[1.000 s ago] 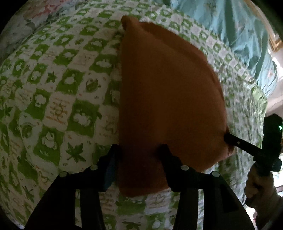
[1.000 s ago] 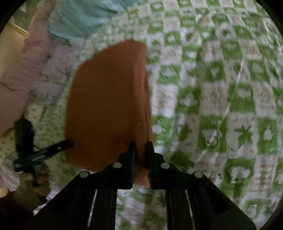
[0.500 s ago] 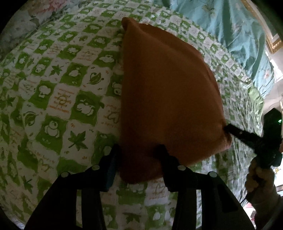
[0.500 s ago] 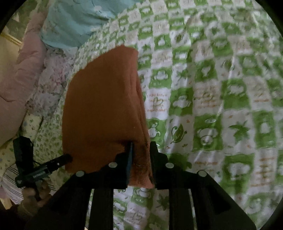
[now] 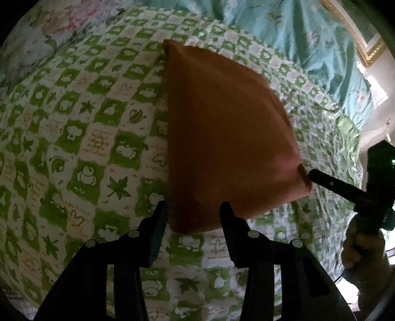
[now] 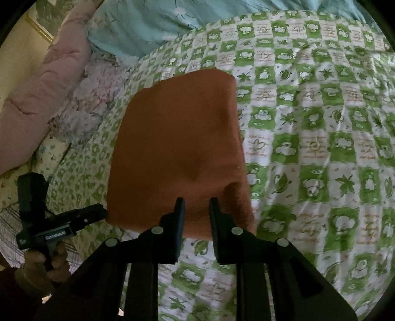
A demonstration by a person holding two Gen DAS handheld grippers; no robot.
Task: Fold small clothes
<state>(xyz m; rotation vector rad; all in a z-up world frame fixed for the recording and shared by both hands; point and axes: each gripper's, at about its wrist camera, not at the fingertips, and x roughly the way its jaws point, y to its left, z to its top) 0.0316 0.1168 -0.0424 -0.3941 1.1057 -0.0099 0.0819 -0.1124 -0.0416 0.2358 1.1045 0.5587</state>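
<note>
The orange cloth (image 5: 227,138) lies folded on the bed sheet (image 5: 81,138), the one with green and white squares. It looks flat and neat, with one straight side on the left in the left view. A small dent shows near its near edge in the right view (image 6: 192,172).

The left gripper (image 5: 193,217) sits at the near left corner of the cloth. Its fingers are spread wide, one on each side of the corner, and they do not pinch it. The right gripper (image 6: 197,212) sits at the near edge too, closer to the right corner. Its fingers stand a little apart, with the cloth edge showing between them. I think they have let go, but the gap is small, so the cloth could brush one finger.

The step looks like letting go after a fold. To do it well, pull both grippers straight back toward you, slowly, and keep them low. Do not lift up, or a finger may catch the fluffy edge and flip the top layer open. Open the right fingers a bit more first.

A blue blanket (image 6: 153,22) and a pink pillow (image 6: 47,93) lie at the far side, well away from the cloth.
</note>
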